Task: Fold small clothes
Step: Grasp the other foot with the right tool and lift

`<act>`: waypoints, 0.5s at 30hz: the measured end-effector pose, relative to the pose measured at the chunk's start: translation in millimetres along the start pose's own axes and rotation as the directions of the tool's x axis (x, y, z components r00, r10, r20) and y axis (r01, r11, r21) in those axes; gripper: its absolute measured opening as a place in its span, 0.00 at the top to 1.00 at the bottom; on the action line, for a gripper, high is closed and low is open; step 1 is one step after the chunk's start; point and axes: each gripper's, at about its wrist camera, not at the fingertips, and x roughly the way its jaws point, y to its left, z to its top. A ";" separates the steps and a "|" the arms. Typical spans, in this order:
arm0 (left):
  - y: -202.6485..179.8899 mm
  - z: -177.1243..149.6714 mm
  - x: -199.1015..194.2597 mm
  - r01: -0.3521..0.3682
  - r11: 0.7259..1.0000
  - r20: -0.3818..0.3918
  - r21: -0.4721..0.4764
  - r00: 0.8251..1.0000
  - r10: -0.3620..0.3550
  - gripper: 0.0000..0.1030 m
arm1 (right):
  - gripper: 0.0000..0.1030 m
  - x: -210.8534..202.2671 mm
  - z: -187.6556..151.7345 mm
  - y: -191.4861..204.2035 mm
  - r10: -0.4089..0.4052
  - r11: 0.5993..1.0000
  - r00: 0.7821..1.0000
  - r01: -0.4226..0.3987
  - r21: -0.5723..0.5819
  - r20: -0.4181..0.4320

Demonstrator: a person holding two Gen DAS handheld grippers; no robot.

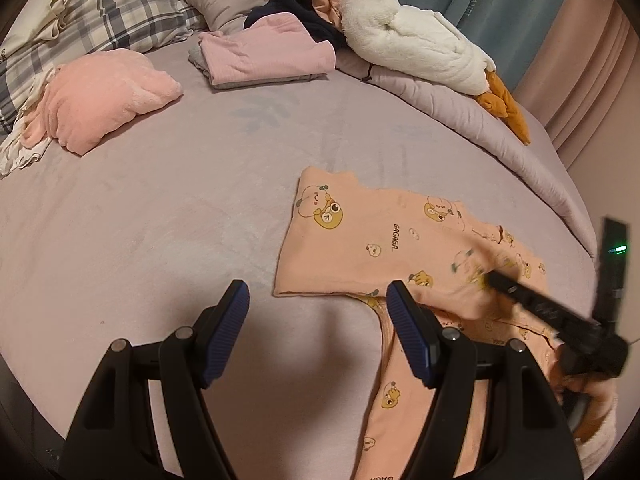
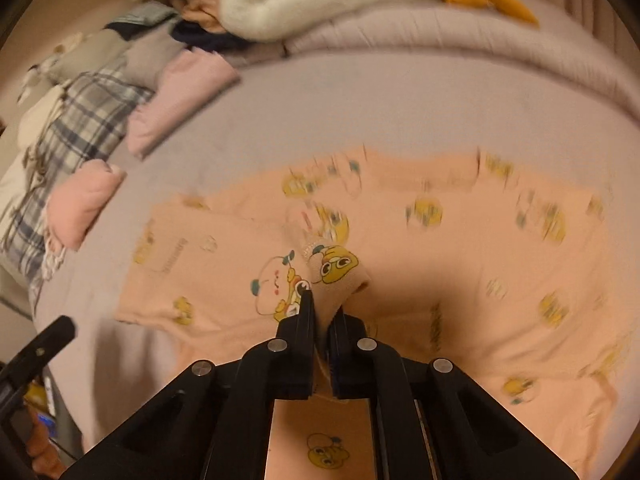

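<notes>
step: mid-fold | right gripper (image 2: 322, 304) pinches peach pajama top (image 2: 460, 264) (blurred) | left gripper (image 1: 318, 320) gapes empty | next: lay the fold flat

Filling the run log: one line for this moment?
left tool: open, empty | right tool: shut on peach printed garment | garment: partly folded on bed

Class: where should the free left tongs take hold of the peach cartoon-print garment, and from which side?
Grip the peach cartoon-print garment at its near-left folded corner, coming in from the left over bare bedsheet: the edge lies flat and exposed there. The open left tongs already hover nearby.
</notes>
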 end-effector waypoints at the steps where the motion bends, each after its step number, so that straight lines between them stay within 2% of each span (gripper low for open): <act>1: 0.2 0.6 0.8 0.001 1.000 -0.002 -0.002 1.000 -0.001 0.31 | 0.93 -9.0 3.3 0.7 0.008 1.000 1.000 -0.008 -0.005 0.021; 5: -2.0 4.8 3.6 0.009 1.000 -0.007 -0.010 1.000 -0.009 0.31 | 0.93 -48.5 21.1 0.2 0.054 0.998 0.994 -0.052 -0.027 0.095; 11: -12.6 11.5 7.8 0.009 1.000 -0.008 0.015 1.000 -0.009 0.31 | 0.93 -74.3 50.7 -3.2 0.019 0.999 0.983 -0.012 -0.040 0.180; 15: -24.1 14.7 13.3 0.017 0.999 -0.012 0.040 1.000 -0.017 0.31 | 0.93 -84.7 57.1 -28.0 -0.026 1.000 0.978 0.028 -0.005 0.209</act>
